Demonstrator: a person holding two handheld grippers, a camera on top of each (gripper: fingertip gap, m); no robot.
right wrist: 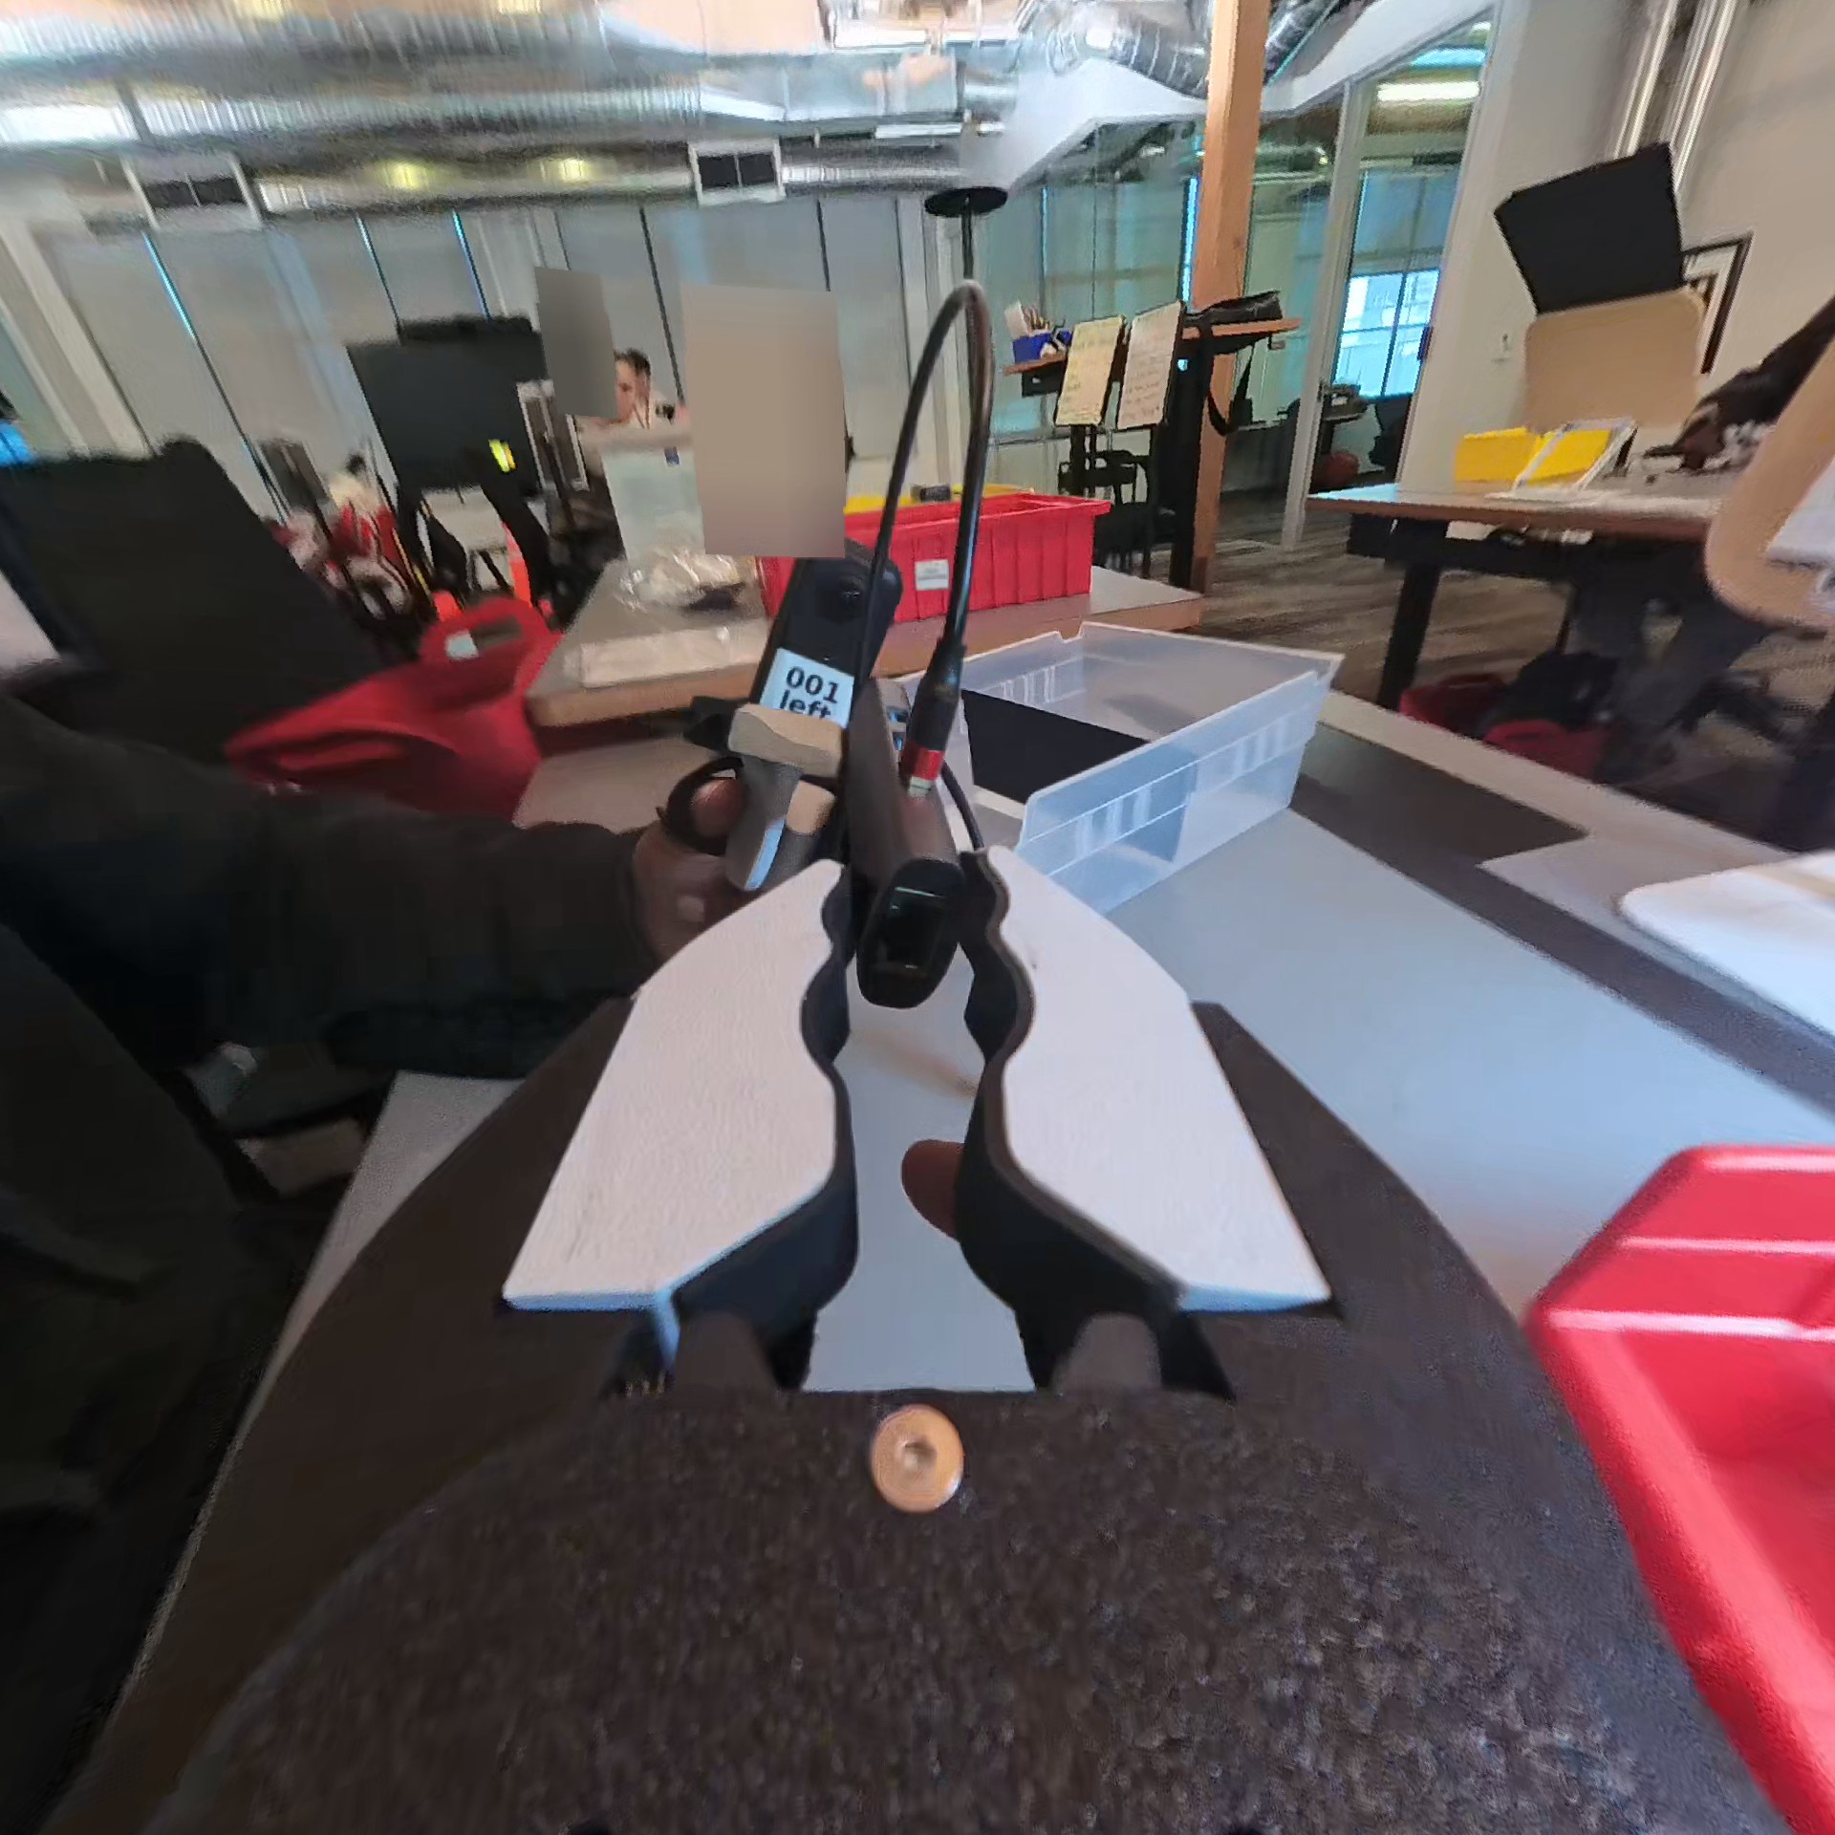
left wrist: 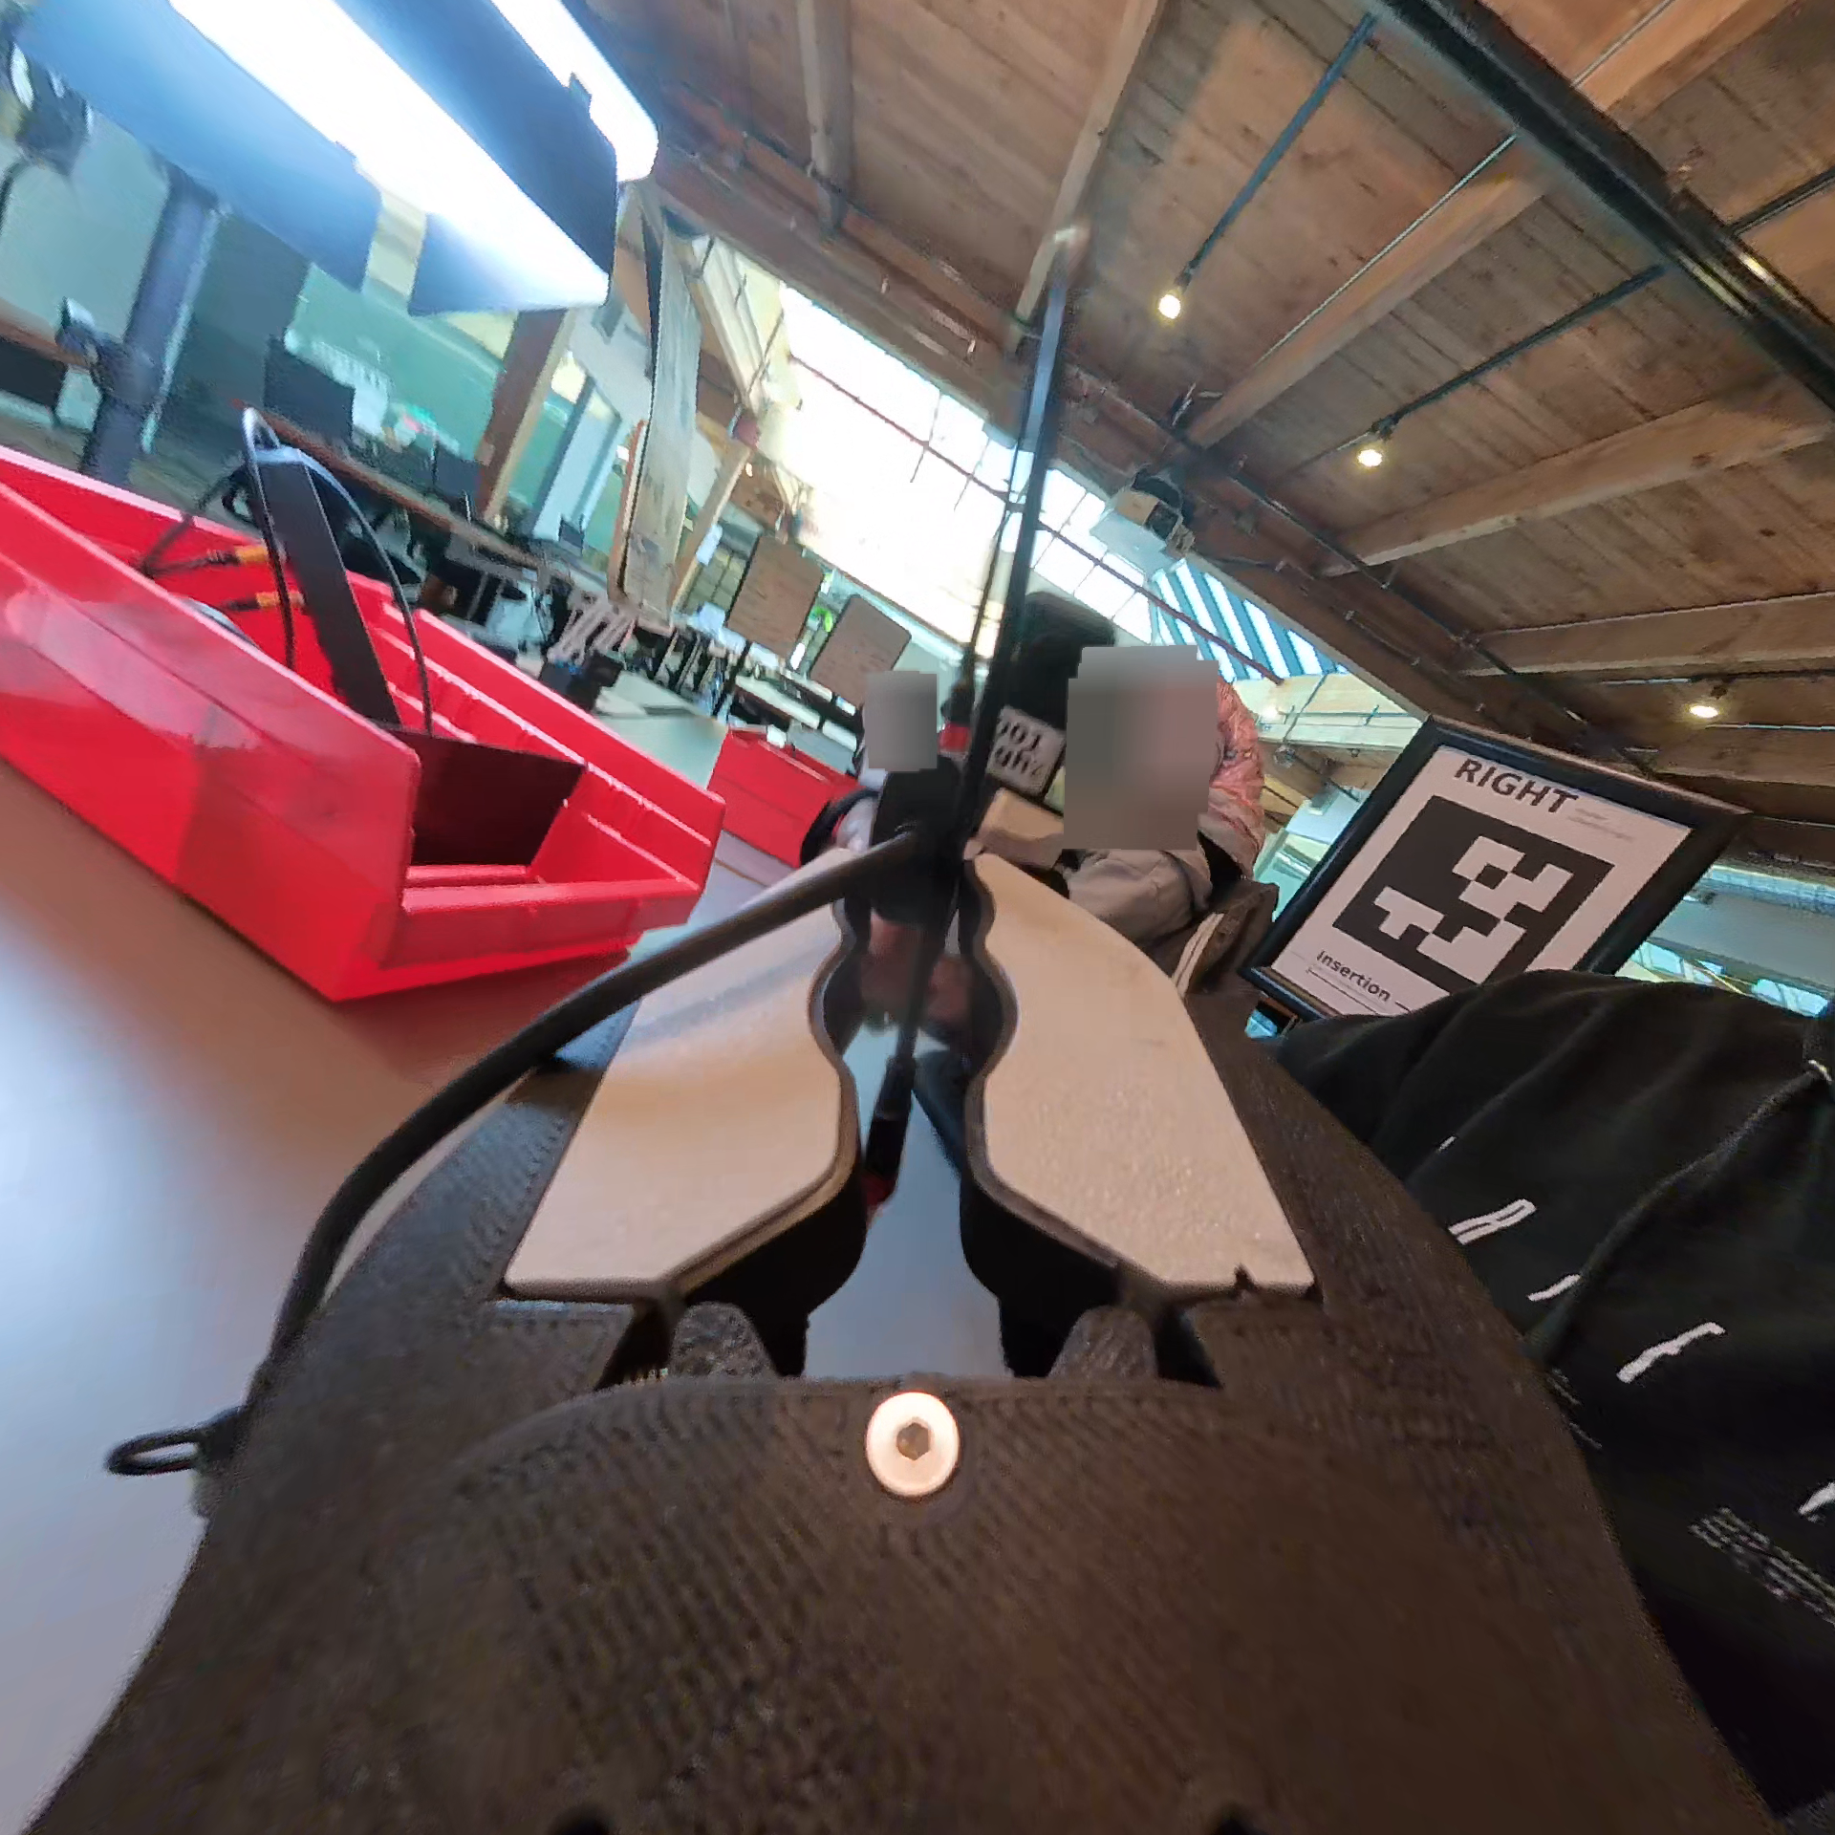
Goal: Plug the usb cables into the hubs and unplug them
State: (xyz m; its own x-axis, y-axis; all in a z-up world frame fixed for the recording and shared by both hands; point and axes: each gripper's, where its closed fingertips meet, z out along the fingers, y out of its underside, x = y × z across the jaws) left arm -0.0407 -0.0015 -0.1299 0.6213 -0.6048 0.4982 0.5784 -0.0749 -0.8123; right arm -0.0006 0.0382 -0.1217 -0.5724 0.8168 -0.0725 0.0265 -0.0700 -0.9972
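Note:
My left gripper (left wrist: pixel 953 874) is shut at its tips on a thin black USB cable (left wrist: pixel 1023 477) that rises away from it. The cable's red-collared plug (left wrist: pixel 884 1152) lies in the gap between the fingers. My right gripper (right wrist: pixel 914 884) is shut on a black USB hub (right wrist: pixel 899 943), with the hub's end facing the camera. In the right wrist view the cable (right wrist: pixel 978 397) loops up and comes down. Its red-collared plug (right wrist: pixel 923 765) points down right beside the hub's far part. I cannot tell if they touch. A hand holds the left gripper's grey handle (right wrist: pixel 765 804).
A red bin (left wrist: pixel 298 794) with cables stands at the left on the table (right wrist: pixel 1390 1043). A framed marker sign (left wrist: pixel 1470 874) stands at the right. A clear plastic bin (right wrist: pixel 1172 735) lies beyond the hub. Another red bin (right wrist: pixel 1708 1390) is close at the right. A person's black sleeve (right wrist: pixel 298 894) crosses the left side. The grippers' ends are close to 7 cm from one another.

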